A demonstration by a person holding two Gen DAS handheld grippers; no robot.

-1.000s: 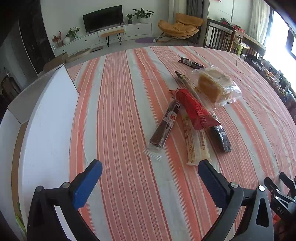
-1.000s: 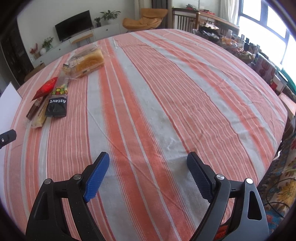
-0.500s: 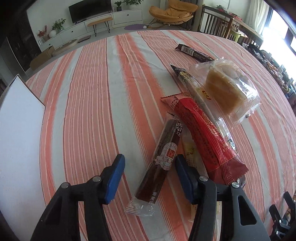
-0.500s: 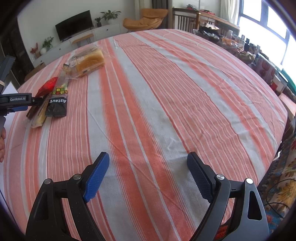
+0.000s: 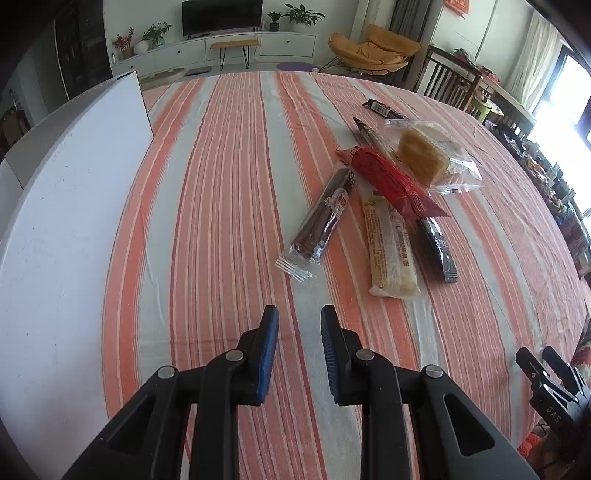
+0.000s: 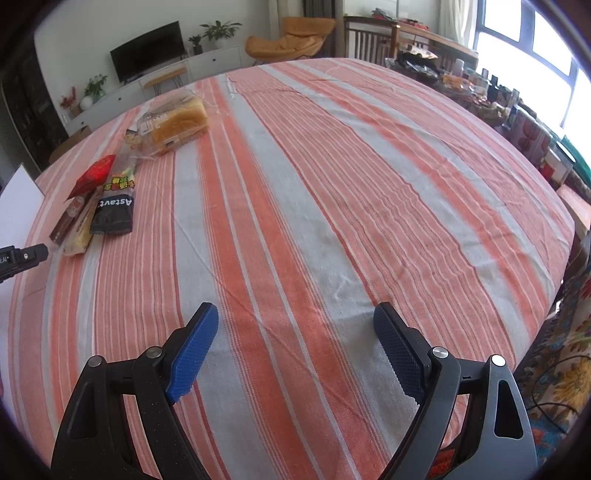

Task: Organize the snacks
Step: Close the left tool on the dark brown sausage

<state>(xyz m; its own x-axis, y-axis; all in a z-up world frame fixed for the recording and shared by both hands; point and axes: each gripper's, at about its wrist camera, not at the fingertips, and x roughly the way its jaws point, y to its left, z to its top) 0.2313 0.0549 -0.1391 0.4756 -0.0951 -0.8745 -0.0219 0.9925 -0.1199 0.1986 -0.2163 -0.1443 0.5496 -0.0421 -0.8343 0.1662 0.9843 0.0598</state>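
Pulled back from the brown snack bar (image 5: pixel 325 218), left gripper (image 5: pixel 298 314) is closing on nothing; right gripper (image 6: pixel 291 319) gapes; a black packet (image 6: pixel 112 214) reads "Astavt".

**A home's living and dining room**

A lived-in home is shown. A flat television (image 5: pixel 222 15) is mounted above a long white sideboard (image 5: pixel 221 50), flanked by potted plants (image 5: pixel 301 14). An orange lounge chair (image 5: pixel 373 50) is seen beyond the striped tablecloth (image 5: pixel 229 192), and wooden dining chairs (image 5: pixel 448 83) are lined up near bright windows (image 6: pixel 532 40).
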